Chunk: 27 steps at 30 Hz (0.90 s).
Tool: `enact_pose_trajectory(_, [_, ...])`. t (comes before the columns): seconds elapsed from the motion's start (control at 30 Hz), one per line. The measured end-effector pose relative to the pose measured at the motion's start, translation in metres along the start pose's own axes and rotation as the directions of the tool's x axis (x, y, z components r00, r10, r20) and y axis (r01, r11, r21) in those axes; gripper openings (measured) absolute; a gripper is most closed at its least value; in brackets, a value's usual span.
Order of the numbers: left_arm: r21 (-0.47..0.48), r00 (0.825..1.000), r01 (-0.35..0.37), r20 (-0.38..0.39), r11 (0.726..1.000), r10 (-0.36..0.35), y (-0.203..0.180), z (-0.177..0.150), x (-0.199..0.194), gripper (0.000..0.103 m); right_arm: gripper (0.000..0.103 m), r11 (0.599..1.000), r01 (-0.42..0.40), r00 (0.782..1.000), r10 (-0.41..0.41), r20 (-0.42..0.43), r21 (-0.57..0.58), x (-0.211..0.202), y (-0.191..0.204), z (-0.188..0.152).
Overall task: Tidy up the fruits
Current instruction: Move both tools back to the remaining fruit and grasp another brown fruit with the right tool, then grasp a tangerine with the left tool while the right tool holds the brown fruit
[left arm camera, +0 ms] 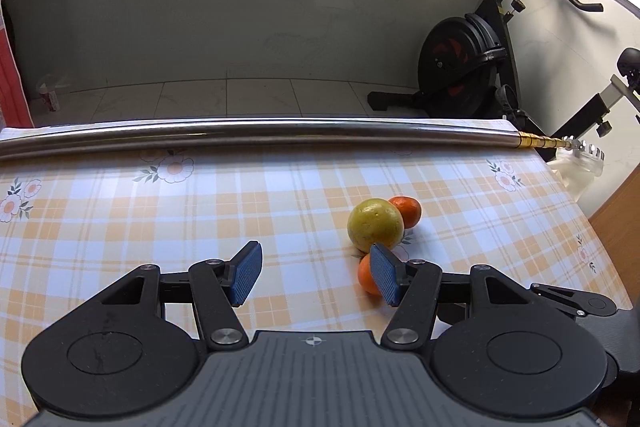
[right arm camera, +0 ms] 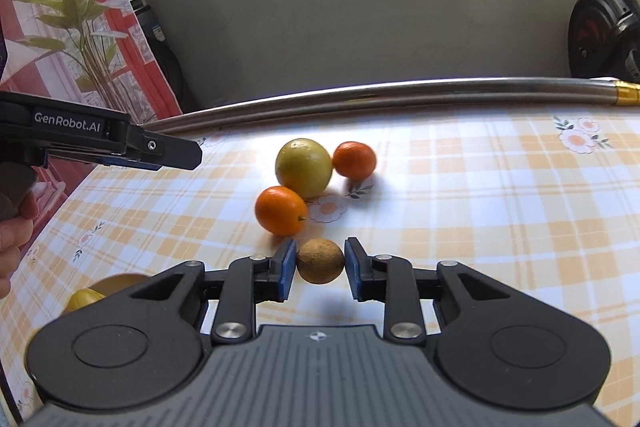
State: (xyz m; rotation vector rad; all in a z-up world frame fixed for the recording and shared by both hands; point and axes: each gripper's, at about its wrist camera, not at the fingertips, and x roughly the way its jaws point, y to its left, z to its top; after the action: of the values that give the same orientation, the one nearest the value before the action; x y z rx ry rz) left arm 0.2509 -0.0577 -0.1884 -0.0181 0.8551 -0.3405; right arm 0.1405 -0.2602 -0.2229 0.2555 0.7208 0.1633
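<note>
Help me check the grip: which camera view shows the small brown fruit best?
The right wrist view: the brown fruit sits centred between the right gripper pads, pressed on both sides. The left wrist view does not show it at all.

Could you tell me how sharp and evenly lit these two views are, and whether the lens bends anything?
Left wrist view: sharp, soft daylight, the metal rail bows from fisheye distortion and carries a bright glare streak. Right wrist view: the near orange and far orange look slightly smeared, the brown fruit in the right gripper casts a soft shadow below; window top left is blown out.
</note>
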Motion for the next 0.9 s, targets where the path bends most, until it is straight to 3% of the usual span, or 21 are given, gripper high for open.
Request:
enact_pose_trajectory(0.1, [0.004,1.000,0.017,-0.022,1.000,-0.017,-0.007,-0.002,0.009,0.062,0.029,0.999,0.034,0.998,-0.033,0.059,-0.021,-0.009,-0.010,-0.008])
enact_pose_trajectory(0.33, [0.013,0.996,0.047,-0.079,0.999,-0.046,-0.022,-0.005,0.027,0.062,0.029,1.000,0.002,0.983,-0.006,0.181,0.021,-0.020,-0.027,-0.022])
enact_pose_trajectory(0.6, [0.108,0.993,0.048,-0.108,0.993,-0.036,-0.043,-0.009,0.043,0.062,0.029,0.998,-0.002,0.981,-0.011,0.194,0.067,-0.021,-0.035,-0.025])
enact_pose_trajectory(0.9, [0.115,0.988,0.056,-0.150,0.992,-0.039,-0.053,-0.006,0.065,0.062,0.029,0.992,-0.016,0.982,-0.008,0.187,0.125,-0.021,-0.045,-0.027])
